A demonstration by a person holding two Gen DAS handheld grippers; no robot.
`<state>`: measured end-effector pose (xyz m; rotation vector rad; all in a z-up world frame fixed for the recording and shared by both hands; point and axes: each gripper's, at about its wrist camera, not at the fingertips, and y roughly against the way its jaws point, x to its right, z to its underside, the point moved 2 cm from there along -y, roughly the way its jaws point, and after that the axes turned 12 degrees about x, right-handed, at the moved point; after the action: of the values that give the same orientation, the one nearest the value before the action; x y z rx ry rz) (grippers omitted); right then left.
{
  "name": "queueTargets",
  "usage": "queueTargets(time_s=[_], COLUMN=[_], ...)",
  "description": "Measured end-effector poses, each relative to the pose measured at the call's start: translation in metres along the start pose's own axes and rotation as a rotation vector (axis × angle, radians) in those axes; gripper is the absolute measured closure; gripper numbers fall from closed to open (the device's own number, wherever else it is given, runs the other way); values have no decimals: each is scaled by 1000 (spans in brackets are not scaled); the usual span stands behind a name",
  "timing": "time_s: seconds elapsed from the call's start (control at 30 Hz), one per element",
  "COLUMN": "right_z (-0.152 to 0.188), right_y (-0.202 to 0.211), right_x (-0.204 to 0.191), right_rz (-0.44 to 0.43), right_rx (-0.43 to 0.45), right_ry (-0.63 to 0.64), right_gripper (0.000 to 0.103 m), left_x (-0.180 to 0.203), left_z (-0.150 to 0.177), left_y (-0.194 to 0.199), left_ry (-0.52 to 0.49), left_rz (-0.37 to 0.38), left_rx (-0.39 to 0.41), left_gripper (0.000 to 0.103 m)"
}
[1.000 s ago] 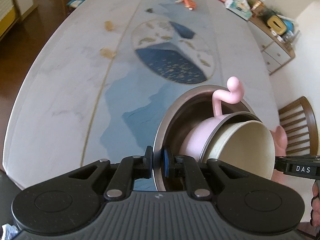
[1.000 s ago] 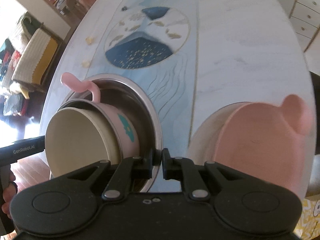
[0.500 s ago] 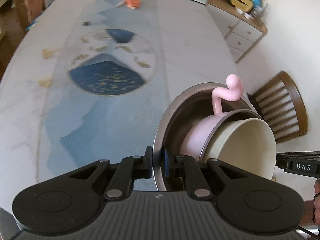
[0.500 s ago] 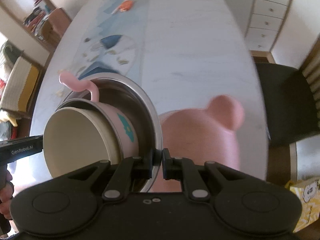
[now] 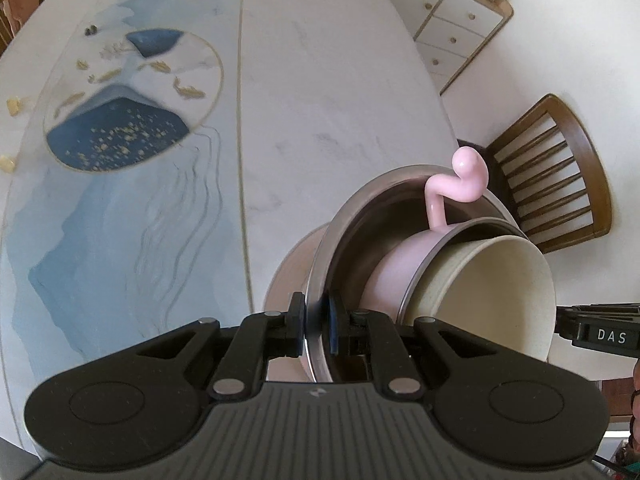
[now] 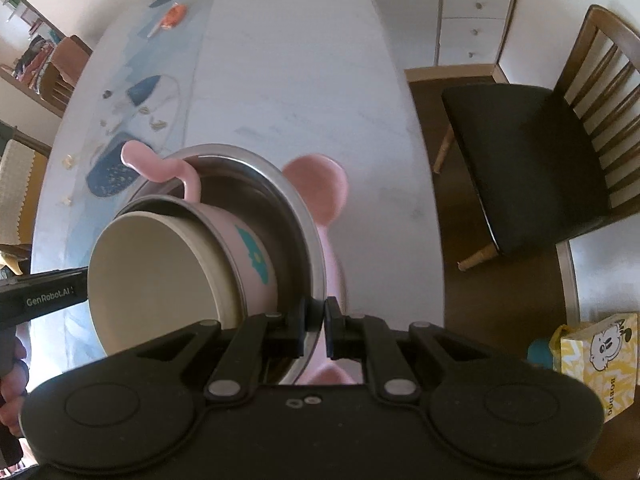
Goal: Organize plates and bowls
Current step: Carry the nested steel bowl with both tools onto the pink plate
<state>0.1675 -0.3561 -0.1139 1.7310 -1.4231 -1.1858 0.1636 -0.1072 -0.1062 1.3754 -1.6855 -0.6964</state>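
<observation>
Both tools are clamped on opposite edges of one steel bowl: the left tool point(image 5: 314, 330) on the rim at its 6 o'clock, the right tool point(image 6: 316, 330) likewise. The steel bowl point(image 5: 348, 216) hangs tilted above the worktop point(image 5: 320, 80), nested with a pink cup point(image 6: 256, 252) with a curled handle, and inside that a cream bowl point(image 6: 160, 276). Just beneath, toward 12 o'clock, sits a pink eared plate point(image 6: 320, 188) on the worktop. The risk, I judge: tilted this steeply, the loose inner pieces could slide out, or a thin rim grip could slip.
</observation>
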Motion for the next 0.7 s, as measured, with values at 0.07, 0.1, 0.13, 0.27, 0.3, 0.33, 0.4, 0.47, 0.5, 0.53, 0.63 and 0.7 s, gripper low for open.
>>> queueTargets(time_s=[0.07,0.1,0.13,0.27,0.3,0.33,0.4,0.47,0.5,0.53,0.63,0.7], right_z=[1,3,4,8,9,9,10,9,9,8,9,10], right_y=[-3,-4,-5,-10,-12,-13,-16,-17,-18,-19,-22,-24], right_x=[3,5,6,9,9,10,9,9,9,9,8,9], right_rz=[-1,-1,-1,2,4,4,4,4,5,5,9,12], right_rx=[-11,-17,-25,-45,-49,-53,-57,-56,-56,-56,-59,-63], right_ry=[-2,-1,-1,2,3,2,3,7,8,9,8,-1], right_gripper=[93,93,93,93,93,93,93,93,93,93,93,93], left_x=[3,4,5,5,4,3,3,1,1,0,0,-1], left_z=[3,4,6,11,10,12,13,14,13,14,16,18], left_y=[-4,-6,-8,-15,-18,-19,-21,-22,-22,-23,-26,-28], left_ry=[6,7,9,13,16,18,16,17,17,17,11,7], left_rz=[-3,-3,-4,-6,-6,-7,-8,-8,-8,-8,-9,-8], left_rx=[-12,-17,-24,-45,-50,-55,-57,-57,-58,-57,-63,-68], left_gripper=[93,93,93,93,93,93,93,93,93,93,93,93])
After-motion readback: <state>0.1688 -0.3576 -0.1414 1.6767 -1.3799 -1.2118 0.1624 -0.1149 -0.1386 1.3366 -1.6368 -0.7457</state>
